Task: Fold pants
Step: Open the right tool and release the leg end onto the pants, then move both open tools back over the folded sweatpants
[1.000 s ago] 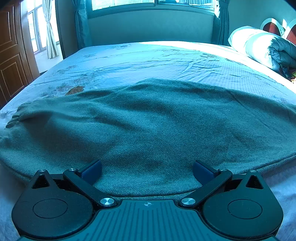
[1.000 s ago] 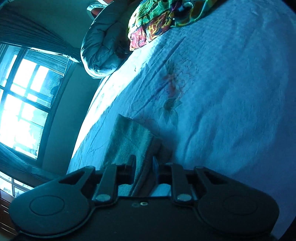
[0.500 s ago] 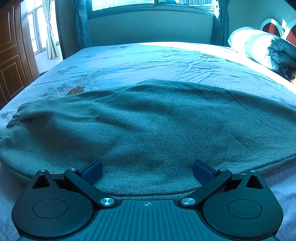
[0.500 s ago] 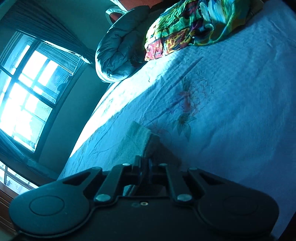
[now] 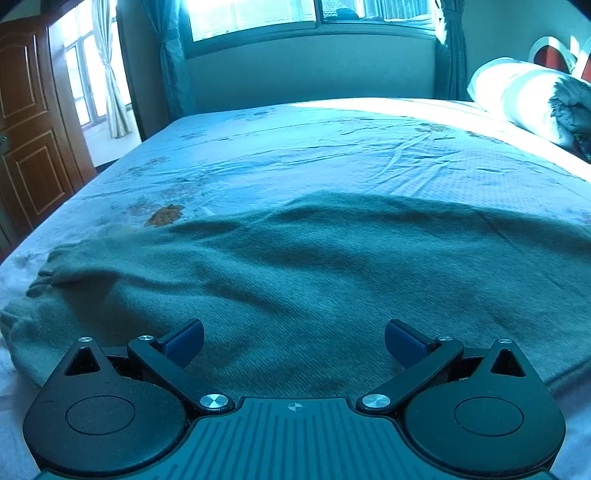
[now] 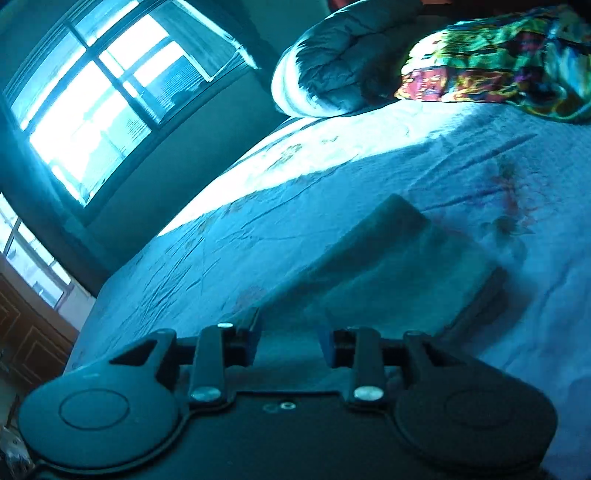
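Note:
Green knit pants lie spread flat across the near part of the bed, folded lengthwise, with a gathered cuff at the far left. My left gripper hovers just above the cloth at its near edge, open wide, nothing between its blue pads. In the right wrist view the pants' right end lies flat on the sheet as a doubled layer. My right gripper sits back from that end, its jaws opening, with no cloth pinched between them.
A pale floral bedsheet covers the bed. A rolled grey-white quilt and a bright patterned cloth lie at the head. A wooden door stands left; a window behind the far edge.
My right gripper was shut on the pants' end; it has let go, pulled back and up, and rolled toward level. The cloth end now lies flat. The left gripper rose slightly.

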{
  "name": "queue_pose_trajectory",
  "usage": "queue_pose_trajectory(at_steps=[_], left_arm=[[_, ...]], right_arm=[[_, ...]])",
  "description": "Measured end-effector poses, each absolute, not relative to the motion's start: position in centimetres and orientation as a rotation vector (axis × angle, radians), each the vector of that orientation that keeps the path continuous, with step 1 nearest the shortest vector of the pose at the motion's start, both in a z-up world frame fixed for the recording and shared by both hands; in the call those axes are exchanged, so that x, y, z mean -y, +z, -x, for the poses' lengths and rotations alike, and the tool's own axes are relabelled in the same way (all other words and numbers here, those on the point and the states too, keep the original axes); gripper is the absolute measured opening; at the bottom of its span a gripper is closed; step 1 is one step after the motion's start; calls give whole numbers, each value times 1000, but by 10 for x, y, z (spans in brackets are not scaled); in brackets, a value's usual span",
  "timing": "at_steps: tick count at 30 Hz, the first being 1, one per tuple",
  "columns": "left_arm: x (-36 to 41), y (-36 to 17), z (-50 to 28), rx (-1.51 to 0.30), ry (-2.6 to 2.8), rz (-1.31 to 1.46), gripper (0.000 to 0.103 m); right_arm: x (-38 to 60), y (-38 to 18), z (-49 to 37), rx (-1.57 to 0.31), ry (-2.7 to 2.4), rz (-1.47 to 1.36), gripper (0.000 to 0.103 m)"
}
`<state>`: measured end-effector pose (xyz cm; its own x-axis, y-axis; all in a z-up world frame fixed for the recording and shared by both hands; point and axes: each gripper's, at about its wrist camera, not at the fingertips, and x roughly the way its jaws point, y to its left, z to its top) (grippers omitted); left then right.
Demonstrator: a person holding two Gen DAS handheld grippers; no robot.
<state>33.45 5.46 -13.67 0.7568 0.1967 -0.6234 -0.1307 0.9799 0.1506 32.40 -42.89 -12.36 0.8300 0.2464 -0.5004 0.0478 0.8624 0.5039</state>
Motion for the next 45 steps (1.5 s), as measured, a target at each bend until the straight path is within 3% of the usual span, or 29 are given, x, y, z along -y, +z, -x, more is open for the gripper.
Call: queue_pose_trajectory(at_steps=[1, 3, 4, 7, 8, 10, 12, 16, 22, 25, 26, 28, 30, 31, 35, 37, 42, 45], left_arm=[[-60, -136, -340, -698, 194, -85, 103], [-71, -135, -344, -708, 211, -55, 103], [-77, -136, -343, -710, 221, -54, 103], [-94, -139, -336, -716, 233, -89, 103], [-101, -141, -333, -725, 242, -101, 103], [-124, -143, -326, -737, 263, -94, 103], [-148, -145, -319, -738, 299, -79, 103], [-196, -140, -304, -679, 398, -35, 103], [-217, -146, -305, -691, 358, -103, 103], [-221, -149, -299, -682, 321, -105, 103], [-224, -149, -296, -682, 309, -91, 103], [-227, -147, -294, -678, 288, -82, 103], [-229, -145, -291, -664, 277, -78, 103], [-228, -141, -288, -640, 276, -67, 103], [-218, -137, -280, -614, 271, -36, 103], [-206, -150, -287, -681, 285, -122, 103], [-208, -150, -289, -671, 332, -35, 103], [-194, -134, -277, -624, 296, 0, 103]], right_arm=[[406, -122, -337, -610, 165, -481, 56], [355, -124, -366, -668, 320, -411, 54], [340, -128, -376, -703, 360, -401, 48], [308, -147, -405, -817, 378, -337, 46], [314, -151, -408, -819, 324, -335, 39], [331, -147, -409, -803, 205, -360, 34], [335, -136, -406, -781, 126, -330, 41], [281, -112, -403, -711, 275, -214, 69], [144, -113, -428, -724, 600, -79, 69], [93, -130, -445, -804, 676, 0, 77], [83, -138, -452, -840, 618, 59, 73], [89, -142, -456, -824, 532, 74, 65], [107, -138, -452, -800, 405, 92, 67], [126, -132, -447, -780, 409, 35, 69], [181, -106, -405, -671, 429, -41, 93], [198, -104, -385, -663, 429, -9, 95], [247, -145, -373, -746, 174, 192, 97], [309, -136, -354, -690, 57, 36, 95]])
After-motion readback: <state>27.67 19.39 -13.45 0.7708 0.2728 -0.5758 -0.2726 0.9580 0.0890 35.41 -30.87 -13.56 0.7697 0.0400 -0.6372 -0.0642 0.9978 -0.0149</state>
